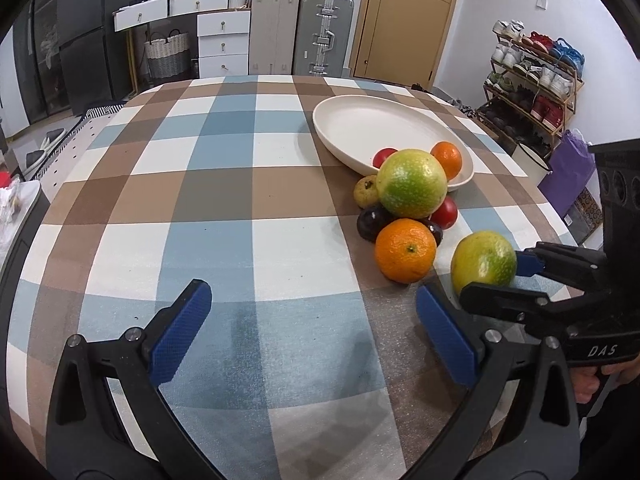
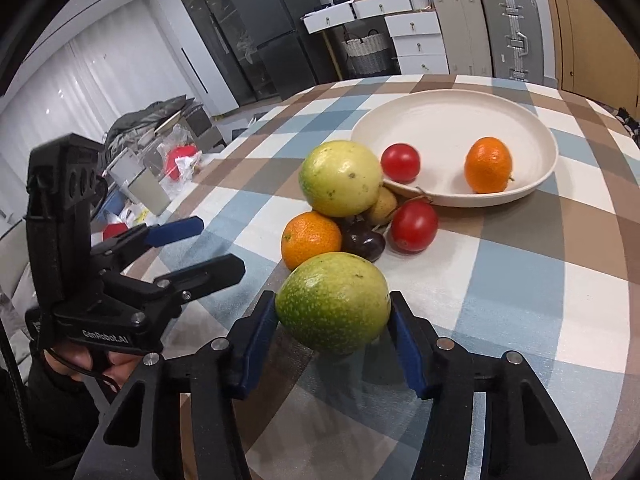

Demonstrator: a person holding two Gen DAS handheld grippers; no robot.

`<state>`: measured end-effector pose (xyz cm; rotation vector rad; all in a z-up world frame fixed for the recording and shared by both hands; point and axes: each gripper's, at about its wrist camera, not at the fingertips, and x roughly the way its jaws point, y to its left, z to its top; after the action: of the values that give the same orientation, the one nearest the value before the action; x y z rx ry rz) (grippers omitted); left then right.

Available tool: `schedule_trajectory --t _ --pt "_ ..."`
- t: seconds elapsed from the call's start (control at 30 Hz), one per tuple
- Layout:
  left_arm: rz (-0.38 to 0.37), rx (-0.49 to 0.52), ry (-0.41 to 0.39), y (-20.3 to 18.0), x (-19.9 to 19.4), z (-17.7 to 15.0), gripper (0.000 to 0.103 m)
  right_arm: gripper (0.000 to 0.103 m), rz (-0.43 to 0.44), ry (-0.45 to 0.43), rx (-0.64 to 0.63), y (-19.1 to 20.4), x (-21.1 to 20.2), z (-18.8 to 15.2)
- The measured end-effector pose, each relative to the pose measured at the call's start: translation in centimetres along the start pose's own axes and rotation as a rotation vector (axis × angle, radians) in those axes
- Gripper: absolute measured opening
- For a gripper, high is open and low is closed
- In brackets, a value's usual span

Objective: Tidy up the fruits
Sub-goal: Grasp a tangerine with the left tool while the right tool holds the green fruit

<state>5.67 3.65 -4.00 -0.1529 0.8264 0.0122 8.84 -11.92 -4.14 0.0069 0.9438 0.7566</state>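
My right gripper (image 2: pixel 333 320) is shut on a green-yellow citrus fruit (image 2: pixel 333 302), held just above the checked tablecloth; the same fruit (image 1: pixel 483 263) shows in the left wrist view between the right gripper's (image 1: pixel 500 276) fingers. My left gripper (image 1: pixel 312 328) is open and empty, low over the cloth; it also shows in the right wrist view (image 2: pixel 208 244). A white plate (image 2: pixel 448 120) holds an orange (image 2: pixel 488 165) and a red tomato (image 2: pixel 400 162). In front of it lies a pile: a large green-yellow citrus (image 2: pixel 340 178), an orange (image 2: pixel 311 239), a dark plum (image 2: pixel 365 244), a red tomato (image 2: pixel 414 226), a small yellow fruit (image 2: pixel 384 210).
The round table (image 1: pixel 240 200) has a blue, brown and white checked cloth. Beyond it stand drawers, suitcases (image 1: pixel 326 32), a door and a shoe rack (image 1: pixel 532 76). A purple bag (image 1: pixel 572 168) sits off the right edge.
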Motion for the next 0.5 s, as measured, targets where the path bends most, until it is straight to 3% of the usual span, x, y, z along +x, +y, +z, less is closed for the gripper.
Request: schedule_trajectory --t 0.37,0.5 --pt "-0.017 0.076 0.052 -3.0 2.9 1.4 0.101 0.056 -0.063 -0.032 0.061 -2.6 -2.2 -0.6" --pt "-0.064 0.094 0.061 -4.2 3.7 2.1 0.087 0.056 -0.097 -0.031 0.083 -3.5 -2.5 -0.5"
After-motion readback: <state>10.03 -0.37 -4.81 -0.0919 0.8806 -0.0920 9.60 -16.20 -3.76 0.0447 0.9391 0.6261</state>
